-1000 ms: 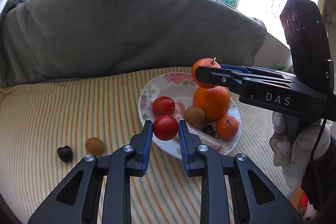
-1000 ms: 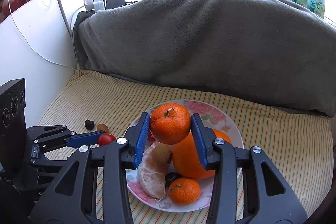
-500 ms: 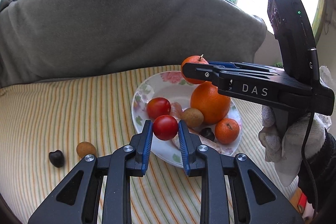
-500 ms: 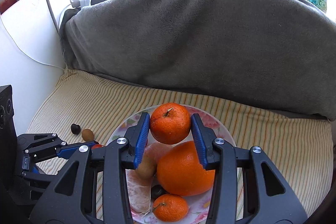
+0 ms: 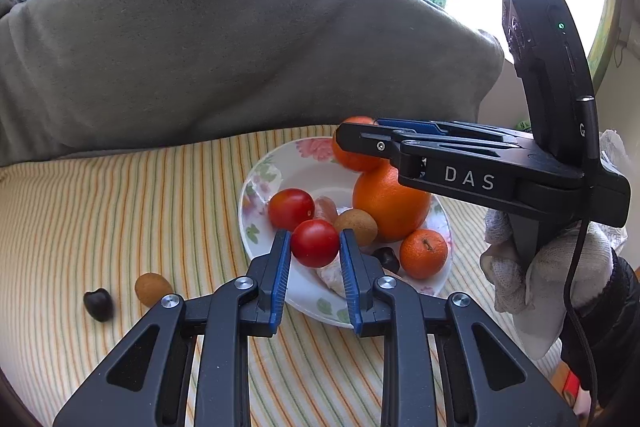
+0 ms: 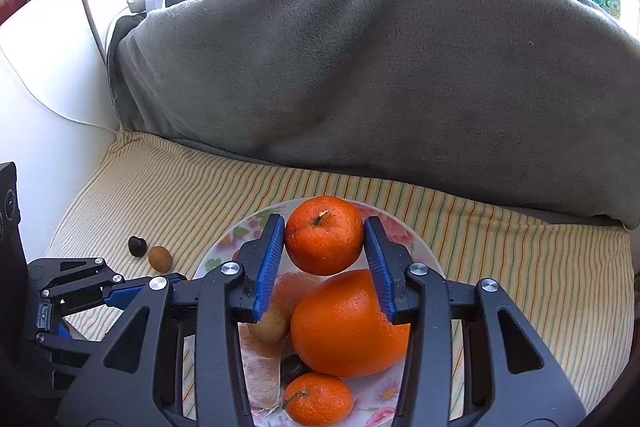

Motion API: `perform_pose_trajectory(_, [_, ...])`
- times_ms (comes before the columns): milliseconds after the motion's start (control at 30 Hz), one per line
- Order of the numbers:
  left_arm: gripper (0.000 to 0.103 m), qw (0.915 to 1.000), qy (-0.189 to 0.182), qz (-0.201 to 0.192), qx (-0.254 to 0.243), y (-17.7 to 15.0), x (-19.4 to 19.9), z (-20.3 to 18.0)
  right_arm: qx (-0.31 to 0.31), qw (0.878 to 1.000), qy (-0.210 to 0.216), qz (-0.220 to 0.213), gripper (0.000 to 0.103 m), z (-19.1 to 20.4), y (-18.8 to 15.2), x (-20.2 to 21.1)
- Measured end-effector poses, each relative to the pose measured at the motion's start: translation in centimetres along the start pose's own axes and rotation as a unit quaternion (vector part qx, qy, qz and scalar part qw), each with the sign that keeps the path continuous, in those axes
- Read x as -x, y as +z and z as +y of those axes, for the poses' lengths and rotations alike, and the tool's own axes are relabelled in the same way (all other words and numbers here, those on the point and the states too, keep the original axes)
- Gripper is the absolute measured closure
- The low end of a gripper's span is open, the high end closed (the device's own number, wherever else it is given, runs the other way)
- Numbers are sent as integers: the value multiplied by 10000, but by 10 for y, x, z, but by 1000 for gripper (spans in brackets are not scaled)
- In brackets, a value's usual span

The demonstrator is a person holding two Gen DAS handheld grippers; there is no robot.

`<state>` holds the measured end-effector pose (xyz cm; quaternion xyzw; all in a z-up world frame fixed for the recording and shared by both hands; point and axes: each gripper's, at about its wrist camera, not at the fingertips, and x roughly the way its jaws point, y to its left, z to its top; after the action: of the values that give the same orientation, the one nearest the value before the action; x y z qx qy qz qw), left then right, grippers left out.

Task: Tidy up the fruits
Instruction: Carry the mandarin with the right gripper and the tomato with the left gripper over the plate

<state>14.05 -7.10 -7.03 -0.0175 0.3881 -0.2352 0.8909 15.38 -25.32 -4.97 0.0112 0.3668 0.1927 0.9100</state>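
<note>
Both tongs stay clamped, left gripper (image 5: 315, 259) on a tomato (image 5: 315, 243), right gripper (image 6: 324, 259) on a tangerine (image 6: 324, 235), now lower over the plate (image 5: 256, 215), so release seems near.

A home — striped cushion (image 5: 120, 211), grey blanket (image 6: 380, 67), floral plate (image 5: 304, 163) by a sunny window.

Your left gripper (image 5: 315, 247) points forward and down, its blue pads (image 5: 280, 269) clamped on a tomato (image 5: 315, 243). Your right gripper (image 6: 325, 247) points down at a similar slant, its jaws closed on a mandarin (image 6: 324, 235). Your right hand (image 5: 532, 279), in what looks like a white knit glove, wraps the handle below the gripper body.
</note>
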Motion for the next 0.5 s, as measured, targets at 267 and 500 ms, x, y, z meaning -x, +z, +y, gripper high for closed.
perform_pose_trajectory(267, [70, 10000, -2, -16, -66, 1, 1, -5, 4, 9998, -26, -177, 42, 3, 4, 10])
perform_pose_trajectory(500, [48, 9999, 58, -97, -64, 2, 6, -6, -3, 9997, -108, -232, 34, 3, 4, 14])
